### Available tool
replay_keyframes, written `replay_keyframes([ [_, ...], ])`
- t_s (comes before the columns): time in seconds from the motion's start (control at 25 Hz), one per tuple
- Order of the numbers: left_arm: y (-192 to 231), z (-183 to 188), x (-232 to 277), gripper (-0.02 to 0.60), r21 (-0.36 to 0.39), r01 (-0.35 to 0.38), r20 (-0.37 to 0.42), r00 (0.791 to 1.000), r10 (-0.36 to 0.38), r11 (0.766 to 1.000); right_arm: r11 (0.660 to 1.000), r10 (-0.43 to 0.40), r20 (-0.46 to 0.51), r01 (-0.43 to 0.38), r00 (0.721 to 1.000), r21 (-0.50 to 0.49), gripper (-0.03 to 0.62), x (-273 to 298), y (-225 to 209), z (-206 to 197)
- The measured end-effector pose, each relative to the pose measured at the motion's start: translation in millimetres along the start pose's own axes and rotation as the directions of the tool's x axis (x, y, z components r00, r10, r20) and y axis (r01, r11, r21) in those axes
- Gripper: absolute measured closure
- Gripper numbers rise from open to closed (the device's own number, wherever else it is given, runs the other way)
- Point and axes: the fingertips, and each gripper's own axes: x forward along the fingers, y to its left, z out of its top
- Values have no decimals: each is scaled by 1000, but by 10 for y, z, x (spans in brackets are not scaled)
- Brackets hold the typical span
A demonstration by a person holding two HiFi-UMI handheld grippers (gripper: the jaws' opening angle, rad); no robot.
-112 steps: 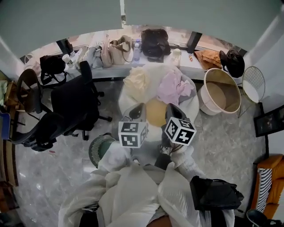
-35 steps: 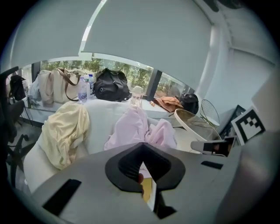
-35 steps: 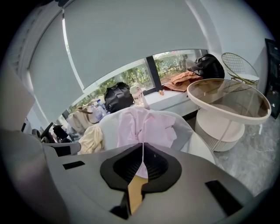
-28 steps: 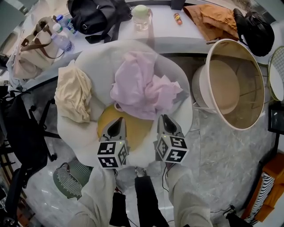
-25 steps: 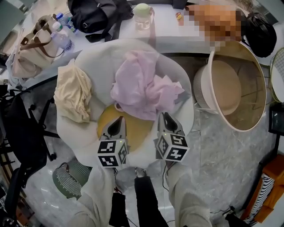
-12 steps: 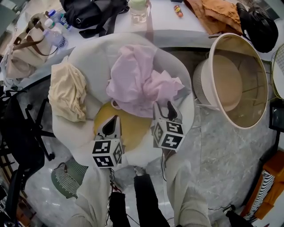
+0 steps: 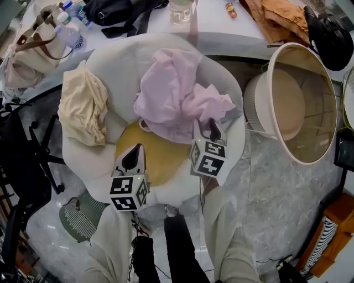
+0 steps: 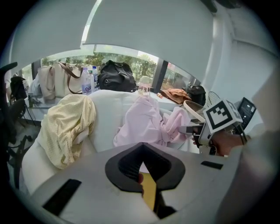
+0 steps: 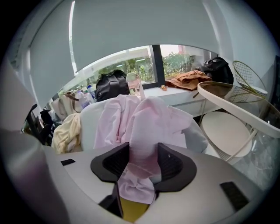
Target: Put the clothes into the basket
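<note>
A crumpled pink garment (image 7: 171, 94) lies on the seat and back of a white armchair (image 7: 110, 66). A pale yellow garment (image 7: 83, 108) hangs over the chair's left arm. The round cream basket (image 7: 318, 99) stands on the floor to the right. My right gripper (image 7: 213, 126) is at the pink garment's near edge. Its jaws have just been opening and stand open, and a fold of the pink garment (image 9: 140, 118) lies between them. My left gripper (image 7: 135, 150) hangs shut and empty over the yellow seat cushion (image 7: 160, 160).
Behind the chair, a desk (image 7: 210, 33) holds bags, bottles and an orange cloth (image 7: 276, 14). Black office chairs (image 7: 22, 166) stand at the left. A green striped bag (image 7: 77, 218) sits on the floor near my legs. A wire basket (image 9: 247, 76) stands behind the cream one.
The right gripper's jaws went from shut to open, and it moved forward onto the pink garment's near edge. The left gripper drifted a little to the left, still shut.
</note>
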Motion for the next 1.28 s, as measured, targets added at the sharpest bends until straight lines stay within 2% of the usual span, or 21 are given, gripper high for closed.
replay_keyframes([
  [0.28, 133, -55, -97, 578, -11, -25, 0, 1000, 25, 1000, 1000, -20, -18, 20, 1000, -7, 398, 75, -45, -14],
  [0.4, 176, -37, -135, 578, -20, -33, 10, 999, 33, 999, 999, -33, -23, 33, 999, -22, 495, 92, -50, -14],
  [0.6, 219, -59, -224, 578, -14, -44, 10, 999, 44, 999, 998, -50, -42, 48, 998, -33, 546, 80, -51, -15],
  [0.84, 292, -63, -419, 578, -41, -65, 14, 998, 66, 997, 1000, -4, -8, 4, 1000, -30, 560, -95, 62, 35],
  [1.28, 284, -24, -870, 578, -60, -77, 36, 996, 79, 995, 997, 77, -46, -78, 996, -22, 566, -497, 466, 67],
])
